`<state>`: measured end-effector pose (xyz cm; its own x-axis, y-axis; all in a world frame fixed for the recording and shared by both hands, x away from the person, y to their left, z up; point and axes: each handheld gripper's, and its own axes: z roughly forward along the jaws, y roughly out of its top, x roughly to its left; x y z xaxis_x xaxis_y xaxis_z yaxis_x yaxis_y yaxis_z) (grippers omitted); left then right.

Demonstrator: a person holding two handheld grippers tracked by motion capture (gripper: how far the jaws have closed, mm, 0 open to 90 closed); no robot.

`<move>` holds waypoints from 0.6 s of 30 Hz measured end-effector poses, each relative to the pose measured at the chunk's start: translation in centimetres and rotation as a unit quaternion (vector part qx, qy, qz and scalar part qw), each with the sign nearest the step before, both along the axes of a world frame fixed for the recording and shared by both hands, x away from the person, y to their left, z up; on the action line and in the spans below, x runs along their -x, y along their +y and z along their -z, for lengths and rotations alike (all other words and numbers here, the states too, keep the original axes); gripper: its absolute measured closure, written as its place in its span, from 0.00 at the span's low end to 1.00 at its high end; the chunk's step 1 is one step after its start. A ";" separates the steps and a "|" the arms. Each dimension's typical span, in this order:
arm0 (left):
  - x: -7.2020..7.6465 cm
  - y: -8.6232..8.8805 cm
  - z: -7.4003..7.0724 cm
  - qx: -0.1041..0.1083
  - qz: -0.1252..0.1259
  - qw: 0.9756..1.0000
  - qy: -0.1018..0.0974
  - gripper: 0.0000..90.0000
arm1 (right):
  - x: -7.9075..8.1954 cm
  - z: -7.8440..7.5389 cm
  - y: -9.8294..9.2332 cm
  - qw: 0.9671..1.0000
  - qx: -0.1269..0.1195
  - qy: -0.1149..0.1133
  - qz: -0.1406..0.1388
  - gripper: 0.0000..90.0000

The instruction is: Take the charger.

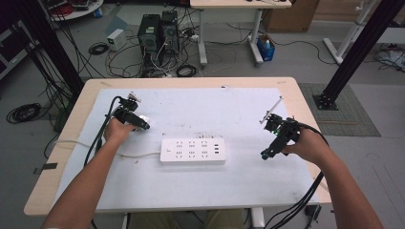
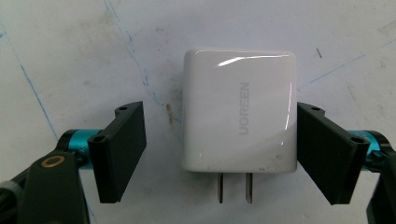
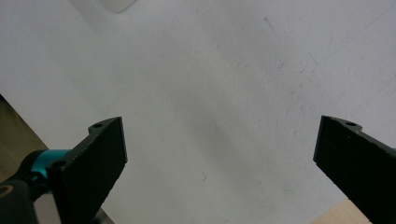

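The glossy white square plastic wall charger (image 2: 240, 112) (two flat metal prongs pointing toward the camera) lies flat on the white-covered bench (image 1: 239, 186), left of the white rectangular power strip (image 1: 192, 151). It sits between the fingers of the left gripper (image 2: 219, 151); the right finger is just beside its edge, the left one apart from it. The right gripper (image 3: 219, 158), right of the strip, has its fingers spread wide over bare bench.

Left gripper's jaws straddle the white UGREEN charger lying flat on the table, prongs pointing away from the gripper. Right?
Not quite: in the left gripper view the white UGREEN charger lies flat between the left gripper jaws, but its two metal prongs point back toward the gripper.
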<state>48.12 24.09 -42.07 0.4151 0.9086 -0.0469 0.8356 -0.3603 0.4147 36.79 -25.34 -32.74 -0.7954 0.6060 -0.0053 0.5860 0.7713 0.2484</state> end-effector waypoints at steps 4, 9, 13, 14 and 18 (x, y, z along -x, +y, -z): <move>0.0 0.1 0.0 -0.005 0.004 1.000 -0.003 0.27 | 0.0 0.0 0.0 1.000 0.002 -0.002 -0.003 0.02; 0.2 0.1 -0.2 -0.007 0.016 1.000 -0.007 0.34 | 0.1 0.0 -0.1 1.000 0.001 -0.004 0.000 0.02; 0.3 0.1 -0.3 -0.004 0.031 0.999 -0.013 0.45 | 0.0 0.0 -0.2 1.000 0.001 -0.007 -0.002 0.02; 0.3 0.1 -0.3 -0.004 0.033 0.999 -0.013 0.47 | 0.0 0.0 -0.2 1.000 0.002 -0.008 -0.002 0.02; 0.4 0.2 -0.3 -0.004 0.040 0.999 -0.015 0.47 | 0.1 -0.1 -0.1 1.000 0.001 -0.012 0.002 0.02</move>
